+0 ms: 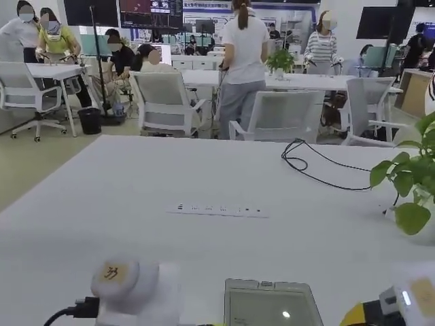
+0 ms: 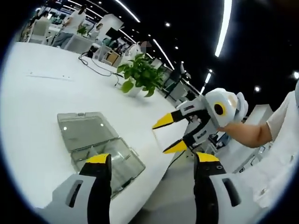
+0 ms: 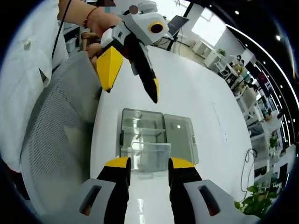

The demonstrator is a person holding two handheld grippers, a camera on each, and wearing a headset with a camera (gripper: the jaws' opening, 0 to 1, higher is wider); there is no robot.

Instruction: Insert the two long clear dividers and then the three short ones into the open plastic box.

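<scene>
Nearest on the white tabletop (image 3: 196, 79), the open plastic box (image 3: 142, 126) lay by the person's edge. The right tool (image 3: 149, 162) hovered near it, apparently clamped on a clear divider (image 3: 145, 156), probably to line it up with the base, while the left tool (image 2: 153, 158) hung released and empty, likely free to steady the box. The right gripper view revealed that divider and the box's base, whereas the head view caught the lid (image 1: 272, 305) and, farther out, a flush power strip (image 1: 219, 210), a black cable (image 1: 319, 166) and a potted plant (image 1: 411, 183).
</scene>
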